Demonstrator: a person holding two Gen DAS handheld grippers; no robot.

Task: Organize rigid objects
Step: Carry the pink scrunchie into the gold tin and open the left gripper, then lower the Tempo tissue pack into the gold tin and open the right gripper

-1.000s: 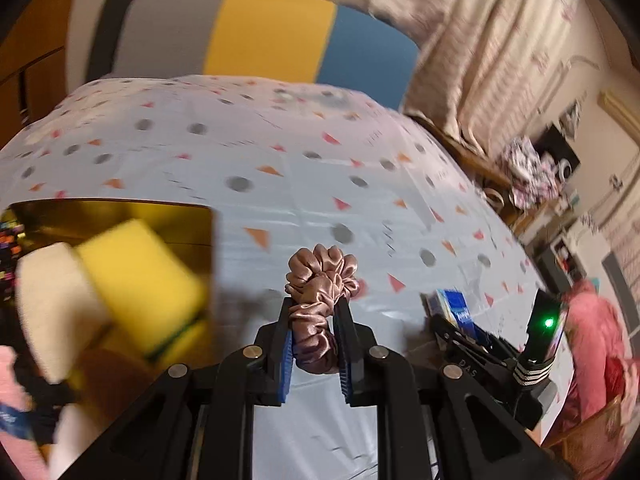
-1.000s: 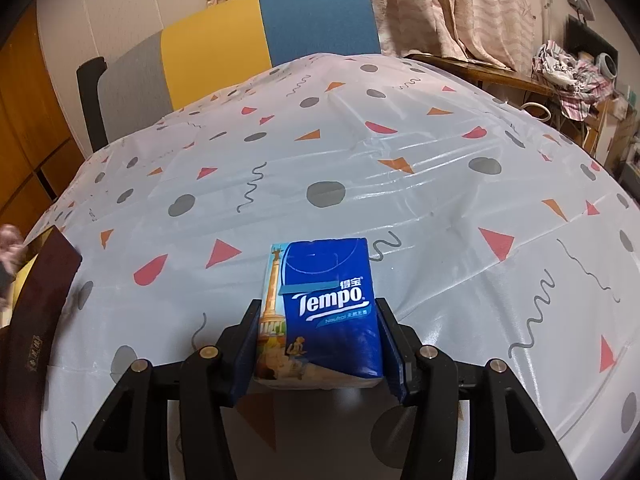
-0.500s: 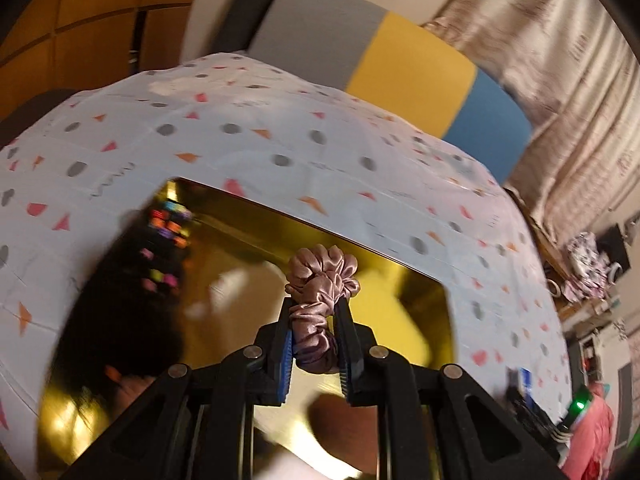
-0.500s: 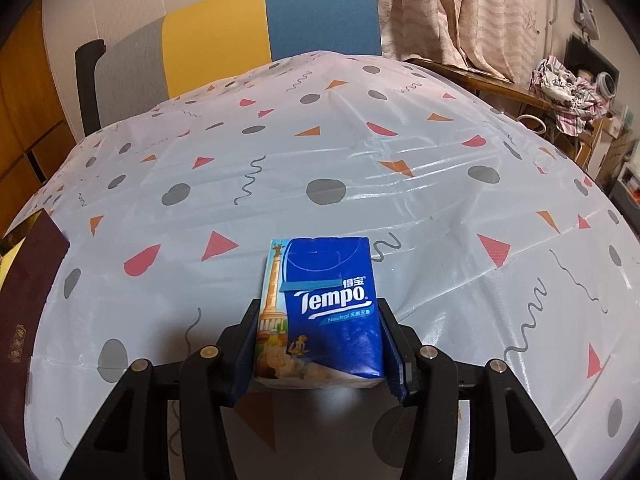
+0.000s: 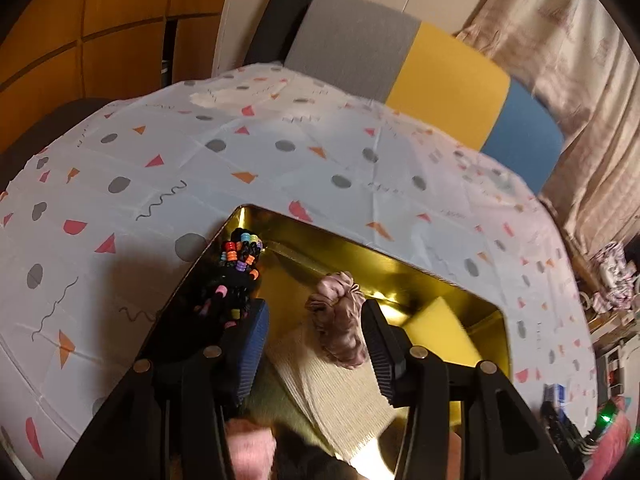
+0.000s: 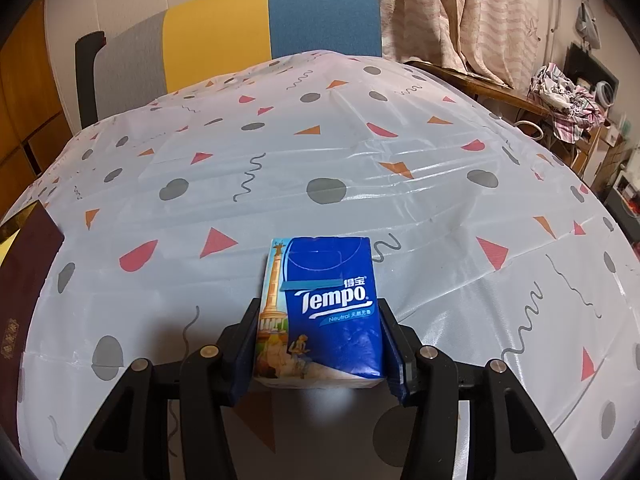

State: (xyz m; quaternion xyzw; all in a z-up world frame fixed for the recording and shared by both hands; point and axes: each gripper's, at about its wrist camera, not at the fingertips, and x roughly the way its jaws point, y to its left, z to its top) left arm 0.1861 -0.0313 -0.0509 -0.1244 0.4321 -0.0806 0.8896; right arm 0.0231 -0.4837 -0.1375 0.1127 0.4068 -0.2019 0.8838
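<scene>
Nearest to us, the left tongs (image 5: 314,344) have just been opening over the gold box (image 5: 400,268): a moment ago they pinched the pink scrunchie (image 5: 340,320), and now their jaws stand well apart, with the scrunchie loose between them, leaning against the right-hand jaw and dropping onto the cream sponge (image 5: 340,392) inside the box. We take this as the release, so this item is as good as stowed. Just left of it lies a black hair tie with coloured beads (image 5: 236,276), and a yellow sponge (image 5: 440,328) sits toward the box's far right corner. Our right tongs (image 6: 320,344) are clamped on the blue tissue pack (image 6: 324,312), holding it low over the patterned counter (image 6: 360,184), well apart from the box; it likely goes in next. Beyond the counter stands a grey, yellow and blue chair (image 6: 272,32).
</scene>
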